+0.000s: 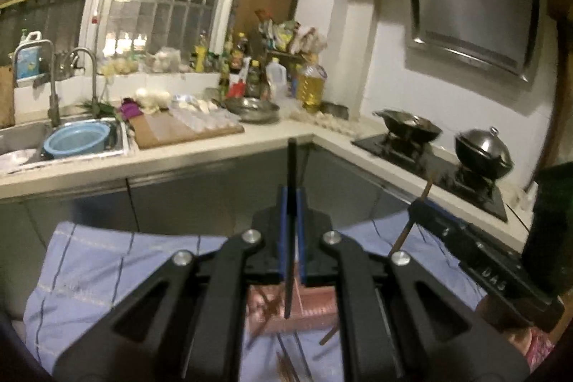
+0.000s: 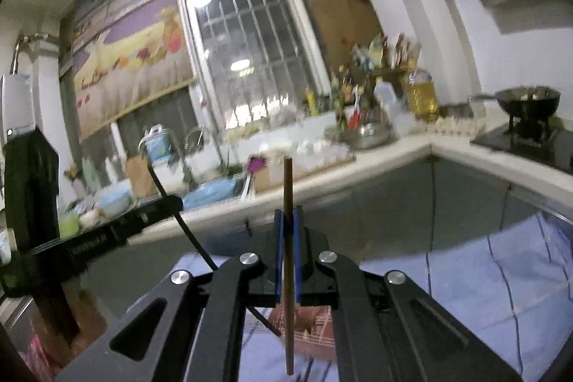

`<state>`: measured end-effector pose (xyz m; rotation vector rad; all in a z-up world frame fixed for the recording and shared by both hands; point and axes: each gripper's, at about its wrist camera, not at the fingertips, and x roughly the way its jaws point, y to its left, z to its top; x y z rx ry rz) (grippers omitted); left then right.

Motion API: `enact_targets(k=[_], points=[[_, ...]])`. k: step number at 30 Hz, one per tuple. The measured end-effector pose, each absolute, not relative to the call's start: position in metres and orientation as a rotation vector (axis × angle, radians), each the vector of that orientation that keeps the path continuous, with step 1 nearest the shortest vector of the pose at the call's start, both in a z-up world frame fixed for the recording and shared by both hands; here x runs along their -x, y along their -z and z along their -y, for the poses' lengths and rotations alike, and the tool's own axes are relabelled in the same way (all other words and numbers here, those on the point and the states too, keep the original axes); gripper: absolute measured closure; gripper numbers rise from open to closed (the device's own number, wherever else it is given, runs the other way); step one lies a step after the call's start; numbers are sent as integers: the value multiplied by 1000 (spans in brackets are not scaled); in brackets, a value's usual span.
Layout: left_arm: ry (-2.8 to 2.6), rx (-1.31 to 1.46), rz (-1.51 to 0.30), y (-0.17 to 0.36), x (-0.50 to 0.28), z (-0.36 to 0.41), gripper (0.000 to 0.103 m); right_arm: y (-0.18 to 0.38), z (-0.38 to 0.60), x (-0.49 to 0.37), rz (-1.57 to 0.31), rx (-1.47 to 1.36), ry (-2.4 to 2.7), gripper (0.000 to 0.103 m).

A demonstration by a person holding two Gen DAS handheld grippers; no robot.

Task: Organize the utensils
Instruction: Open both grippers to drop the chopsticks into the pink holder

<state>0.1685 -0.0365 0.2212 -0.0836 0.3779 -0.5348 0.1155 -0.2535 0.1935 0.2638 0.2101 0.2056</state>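
The left gripper (image 1: 290, 203) had its jaws pressed narrow on a black chopstick (image 1: 291, 167), which stood nearly upright between the blue pads (image 1: 283, 231), its lower end hanging over a pink rack (image 1: 315, 306). The right gripper (image 2: 288, 228) was likewise clamped on a brown chopstick (image 2: 287, 188), also upright, its tip dangling low in front of the same rack (image 2: 318, 321). Both were lifted above a blue checked cloth (image 1: 107, 267), where a few loose chopsticks (image 1: 286, 364) lay near the rack. Beyond was the kitchen worktop (image 1: 222, 149) with the sink (image 1: 21, 145) and stove (image 1: 429, 163), well apart from the work.

The likely risks: each stick was pinched at one narrow spot, so it could pivot or slide through the pads if the hands tilted or jerked. The two grippers were close together, so one stick might knock the other. Blur in both views suggests quick motion, which would make a miss at the rack more likely.
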Motion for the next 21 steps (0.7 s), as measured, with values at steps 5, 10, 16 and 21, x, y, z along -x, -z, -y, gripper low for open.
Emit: enact_targets(k=[5,10,16,21], points=[[506,96,-415,-206,-206,50,99,-179,248,-157,-212,-221,-172,98],[513,94,-492,-169,-224,62,99,-140,234,-177,-298,-142,-187,98],[455,96,-555,-133,-211,67,73,-110,232,-171,-400,-198,-264,91],[389,108,-429,-144,-168,51,55,-117,246,-133,-331,-292,-280,43]])
